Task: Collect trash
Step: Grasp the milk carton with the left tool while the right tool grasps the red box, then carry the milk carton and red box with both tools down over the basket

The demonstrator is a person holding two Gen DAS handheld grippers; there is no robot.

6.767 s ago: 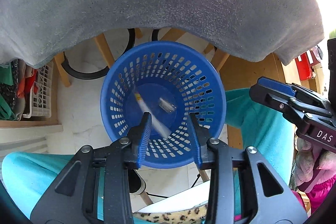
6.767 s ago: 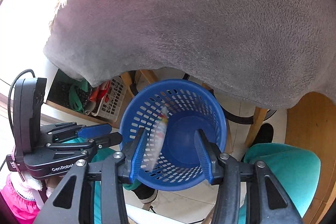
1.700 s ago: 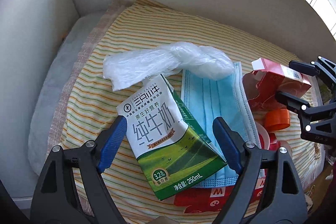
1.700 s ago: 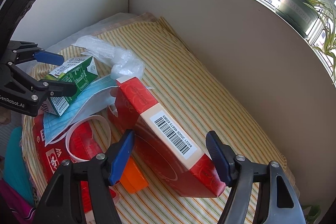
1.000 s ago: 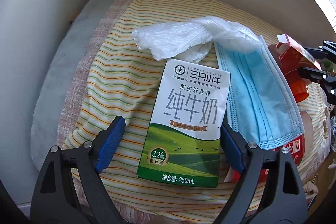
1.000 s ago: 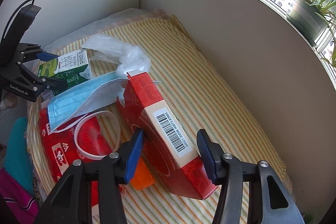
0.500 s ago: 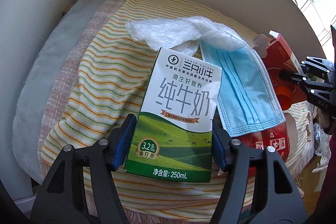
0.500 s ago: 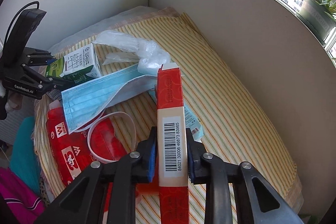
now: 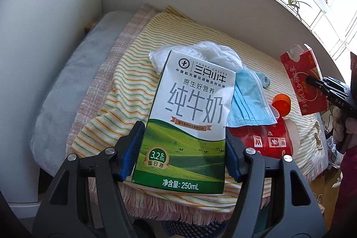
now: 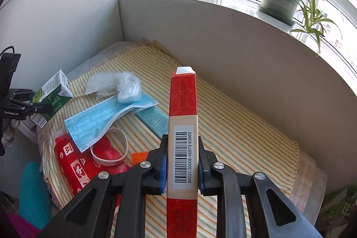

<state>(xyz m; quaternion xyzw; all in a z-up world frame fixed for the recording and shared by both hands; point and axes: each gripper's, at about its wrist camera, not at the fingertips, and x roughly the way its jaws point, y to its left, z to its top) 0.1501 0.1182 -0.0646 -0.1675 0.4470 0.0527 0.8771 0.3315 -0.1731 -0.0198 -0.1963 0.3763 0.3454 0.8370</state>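
Note:
My left gripper [image 9: 183, 151] is shut on a green-and-white milk carton [image 9: 191, 108], its blue pads pressing both sides, and holds it upright above the striped cloth [image 9: 133, 73]. My right gripper [image 10: 182, 162] is shut on a narrow red box [image 10: 183, 99] with a barcode, held on edge above the cloth. From the right wrist view the carton [image 10: 52, 97] hangs at the left in the other gripper [image 10: 33, 104]. A blue face mask [image 10: 100, 119], a clear plastic bag [image 10: 118, 84] and a flattened red carton [image 10: 75, 162] lie on the cloth.
An orange cap [image 9: 281, 104], a white ring [image 10: 109, 148] and a teal packet [image 10: 154, 119] also lie on the cloth. White walls close off the back and left. A potted plant [image 10: 279, 3] stands on the sill. A dark mesh basket [image 9: 189, 229] shows below the cloth's fringe.
Both grippers closed on their items and lifted them off the cloth: the left on the milk carton, the right on the red box, which turned onto its edge.

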